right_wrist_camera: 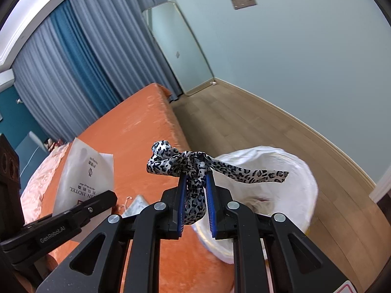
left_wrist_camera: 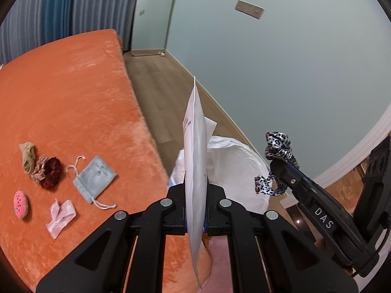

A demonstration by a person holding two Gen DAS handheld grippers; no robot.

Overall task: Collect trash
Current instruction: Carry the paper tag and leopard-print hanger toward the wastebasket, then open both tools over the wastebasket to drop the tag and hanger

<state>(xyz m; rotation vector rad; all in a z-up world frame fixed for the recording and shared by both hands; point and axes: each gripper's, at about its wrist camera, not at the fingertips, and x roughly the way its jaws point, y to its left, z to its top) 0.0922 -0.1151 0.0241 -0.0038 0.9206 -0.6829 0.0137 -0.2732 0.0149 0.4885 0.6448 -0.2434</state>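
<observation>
My left gripper (left_wrist_camera: 195, 186) is shut on a flat white plastic bag (left_wrist_camera: 195, 151) with printed hotel lettering, held edge-on and upright. The same bag (right_wrist_camera: 83, 171) shows in the right wrist view, above the bed's edge. My right gripper (right_wrist_camera: 195, 179) is shut on a leopard-print ribbon (right_wrist_camera: 193, 168), whose tails stick out past the blue pads (right_wrist_camera: 210, 202). Just beyond both grippers stands a trash bin with a white liner (right_wrist_camera: 310, 178), beside the bed. In the left wrist view the right gripper (left_wrist_camera: 278, 164) holds the ribbon (left_wrist_camera: 278, 144) next to the bin liner (left_wrist_camera: 239, 166).
On the orange bed cover (left_wrist_camera: 73, 97) lie a grey drawstring pouch (left_wrist_camera: 95, 177), a dark red scrunchie (left_wrist_camera: 51, 173), a tan stocking (left_wrist_camera: 28, 156), a pink watermelon-shaped item (left_wrist_camera: 20, 204) and a pink wrapper (left_wrist_camera: 61, 216). Wooden floor (right_wrist_camera: 244, 122) runs between bed and wall.
</observation>
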